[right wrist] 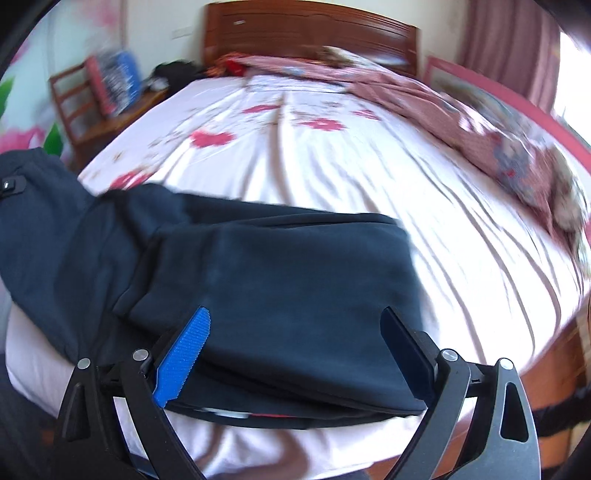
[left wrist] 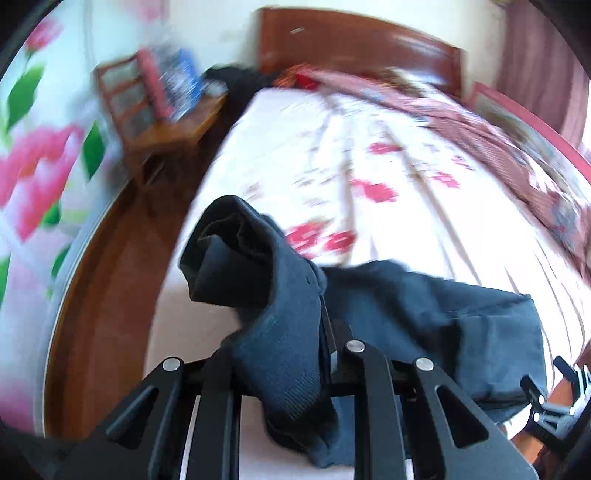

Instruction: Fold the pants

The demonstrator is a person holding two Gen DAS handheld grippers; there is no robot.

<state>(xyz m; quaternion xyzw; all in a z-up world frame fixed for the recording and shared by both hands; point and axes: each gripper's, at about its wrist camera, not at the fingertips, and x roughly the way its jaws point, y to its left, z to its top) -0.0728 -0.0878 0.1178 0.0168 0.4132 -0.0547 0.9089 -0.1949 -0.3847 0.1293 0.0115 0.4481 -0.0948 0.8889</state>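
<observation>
Left gripper [left wrist: 295, 332]: squeezed tight on one end of the dark pants [left wrist: 424, 314], lifted off the bed [left wrist: 406, 184].
Pants' long way: side to side along the near bed edge.
Right gripper [right wrist: 295, 347]: wide open over the folded end, holding nothing.
Nearer hand: the right, for the flat end.

1. A bed [right wrist: 332, 155] with a white sheet printed in red flowers fills the room.
2. A red-brown wooden headboard [right wrist: 310, 29] stands against a pale wall.
3. A wooden chair [right wrist: 85, 107] sits left of the bed.
4. Pink curtains [right wrist: 513, 44] hang at right, beside a bright window.
</observation>
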